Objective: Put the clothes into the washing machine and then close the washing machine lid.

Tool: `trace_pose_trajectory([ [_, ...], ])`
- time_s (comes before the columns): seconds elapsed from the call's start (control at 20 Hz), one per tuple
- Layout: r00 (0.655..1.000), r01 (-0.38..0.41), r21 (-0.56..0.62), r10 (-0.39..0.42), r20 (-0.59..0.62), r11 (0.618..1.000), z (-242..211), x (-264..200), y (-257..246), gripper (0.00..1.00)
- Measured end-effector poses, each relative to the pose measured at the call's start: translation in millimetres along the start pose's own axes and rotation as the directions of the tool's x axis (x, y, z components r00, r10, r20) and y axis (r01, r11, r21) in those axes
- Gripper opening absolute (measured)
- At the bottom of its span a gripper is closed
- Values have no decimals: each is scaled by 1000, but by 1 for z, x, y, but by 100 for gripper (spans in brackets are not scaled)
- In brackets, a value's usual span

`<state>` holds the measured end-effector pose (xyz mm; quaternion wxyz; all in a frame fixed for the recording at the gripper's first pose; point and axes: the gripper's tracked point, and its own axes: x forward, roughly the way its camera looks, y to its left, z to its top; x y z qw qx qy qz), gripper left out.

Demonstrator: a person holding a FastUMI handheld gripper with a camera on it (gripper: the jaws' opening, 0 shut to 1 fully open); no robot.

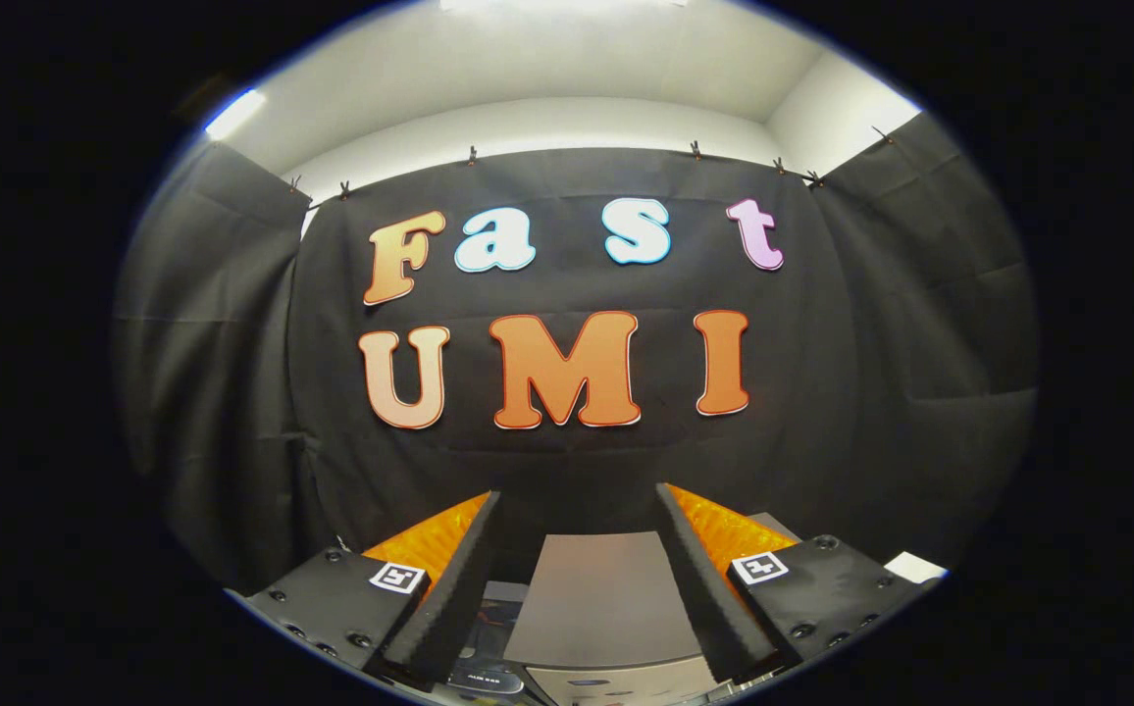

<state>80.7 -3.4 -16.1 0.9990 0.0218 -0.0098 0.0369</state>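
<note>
My gripper [579,510] is open, its two fingers spread wide with nothing between them. It is held high and points at the black cloth wall. Below and between the fingers I see the washing machine [598,603]: a flat grey top surface, which looks like the lid lying down, and under it a strip of the lighter front panel [616,681] with controls. No clothes can be made out. Dark items lie just left of the machine, behind my left finger [454,588], too hidden to name.
The black cloth wall [567,461] stands close behind the machine and wraps around both sides. A small white object [915,566] lies at the right past my right finger. White ceiling and wall rise above the cloth.
</note>
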Motion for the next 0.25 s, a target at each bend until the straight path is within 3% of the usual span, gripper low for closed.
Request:
trace_pose_trajectory([
  [0.25,1000,7,-8,-7,3,1000,2,-2,-10,98],
])
